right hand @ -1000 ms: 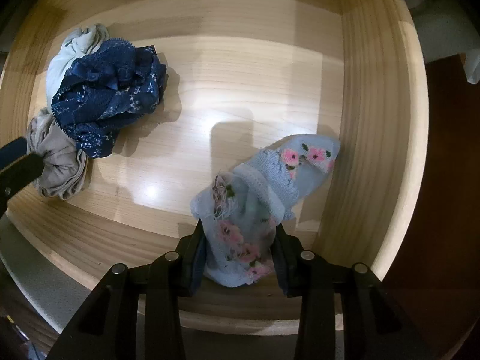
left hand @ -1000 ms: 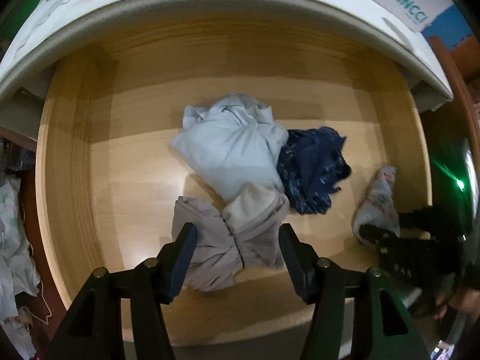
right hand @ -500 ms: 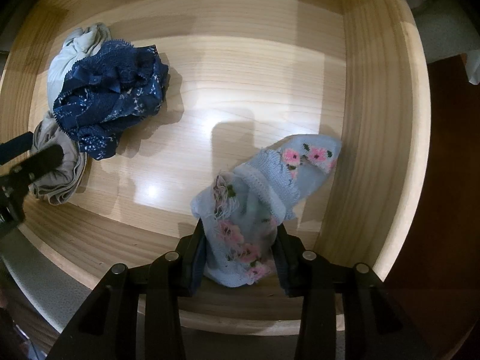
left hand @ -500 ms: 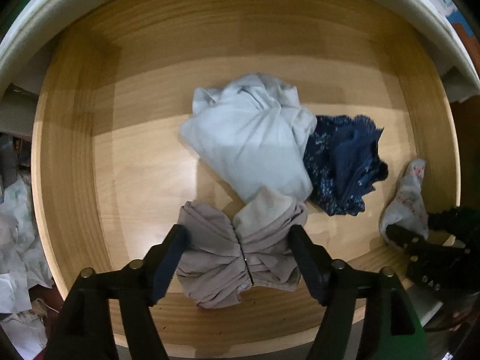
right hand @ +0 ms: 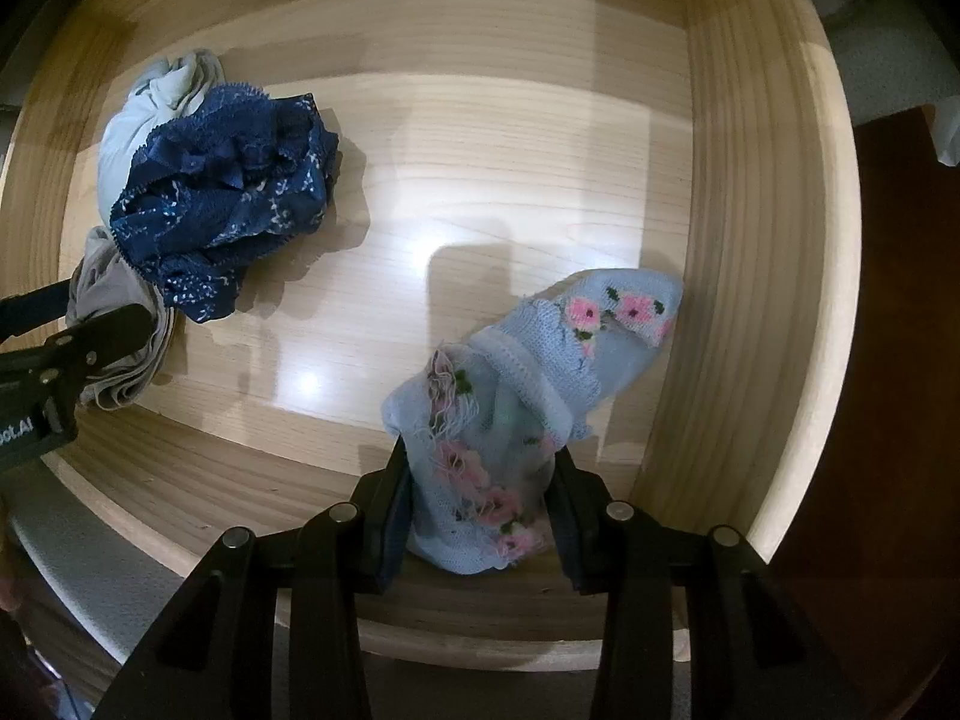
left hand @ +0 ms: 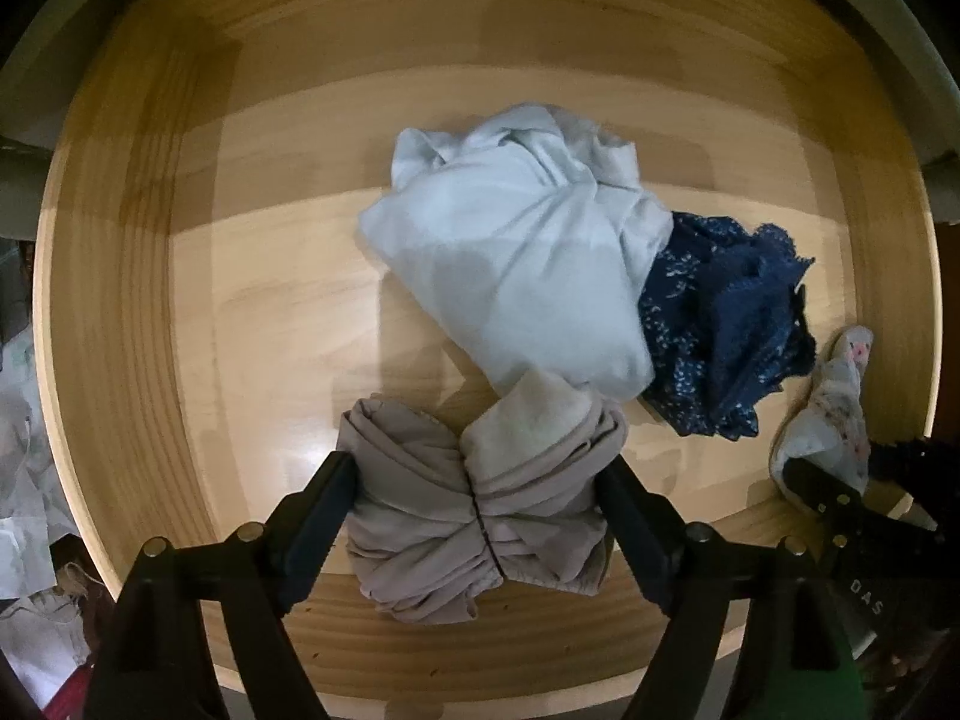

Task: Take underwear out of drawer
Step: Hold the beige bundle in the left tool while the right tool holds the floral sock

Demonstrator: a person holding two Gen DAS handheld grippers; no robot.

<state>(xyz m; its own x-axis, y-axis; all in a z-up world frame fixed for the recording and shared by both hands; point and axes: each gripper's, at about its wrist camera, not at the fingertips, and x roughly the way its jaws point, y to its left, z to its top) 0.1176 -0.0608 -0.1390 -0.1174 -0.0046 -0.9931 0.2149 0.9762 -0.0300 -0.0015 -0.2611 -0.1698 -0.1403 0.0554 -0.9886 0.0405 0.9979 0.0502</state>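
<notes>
Inside the wooden drawer (left hand: 120, 300) lies a crumpled grey underwear (left hand: 432, 516) near the front wall. My left gripper (left hand: 477, 480) points down over it. Its jaws are opening, and the grey piece sits between the fingers, which flank its two sides. Behind it lie a pale blue garment (left hand: 516, 264) and a navy lace one (left hand: 726, 324). At the drawer's right end my right gripper (right hand: 480, 480) is shut on a light-blue floral underwear (right hand: 540, 360), whose upper part leans on the side wall (right hand: 750, 240). The navy piece (right hand: 228, 192) and a left finger (right hand: 102, 330) show at that view's left.
The drawer's tall wooden walls ring all the clothes. Bare drawer floor (right hand: 480, 192) lies between the pile and the floral piece. White cloth (left hand: 24, 480) lies outside the drawer on the left. Dark wooden furniture (right hand: 888, 360) stands to the right.
My left gripper has sunk deeper into the drawer and its jaws have spread wider, now straddling the grey underwear. The right gripper and its floral piece have not moved.
</notes>
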